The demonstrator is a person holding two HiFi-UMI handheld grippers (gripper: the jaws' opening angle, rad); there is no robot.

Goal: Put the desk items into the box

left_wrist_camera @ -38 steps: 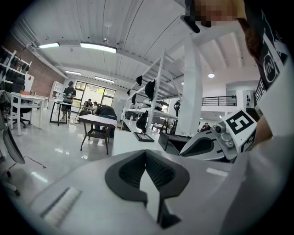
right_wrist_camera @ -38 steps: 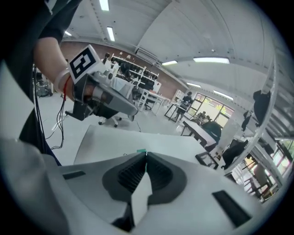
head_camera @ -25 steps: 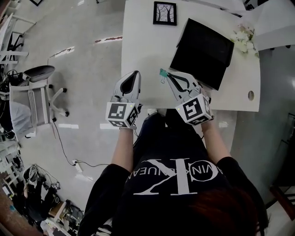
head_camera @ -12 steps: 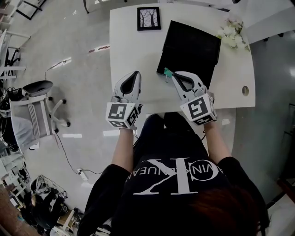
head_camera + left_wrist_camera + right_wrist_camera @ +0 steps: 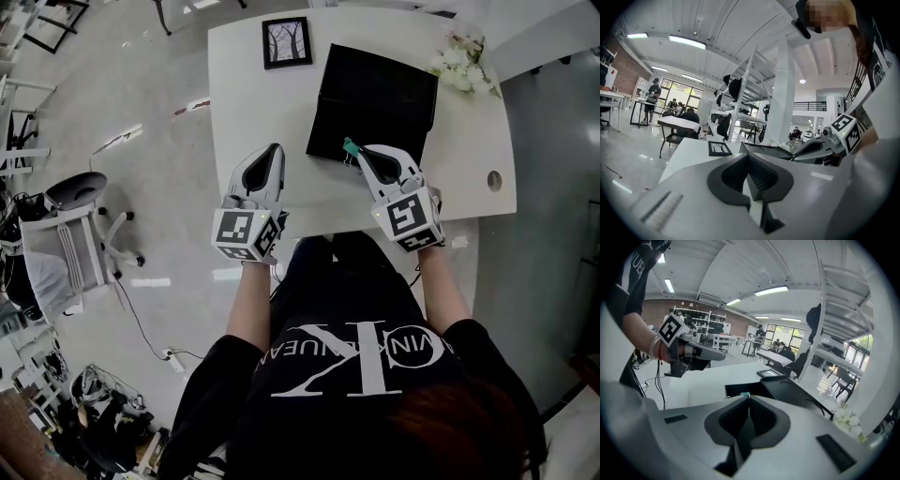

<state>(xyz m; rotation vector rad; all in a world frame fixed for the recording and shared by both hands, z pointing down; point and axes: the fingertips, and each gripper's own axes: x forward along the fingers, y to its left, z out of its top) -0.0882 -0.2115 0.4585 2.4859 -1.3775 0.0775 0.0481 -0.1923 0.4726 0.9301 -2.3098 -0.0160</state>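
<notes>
Desk: white [image 5: 253, 112], carrying the box and a picture frame [image 5: 286, 42]
Box: black and shallow [image 5: 375, 94], at the desk's far middle; its near edge lies just beyond the right tongs. Best to carry the load fully over that edge and lower it inside before parting the jaws
Left tongs: jaws together on nothing [image 5: 272, 155], over the desk's near edge
Right tongs: pinched tight [image 5: 361, 155] on the teal clip
Teal clip: tiny, bright teal [image 5: 348, 146], poking past the tips, at the box's near-left corner
</notes>
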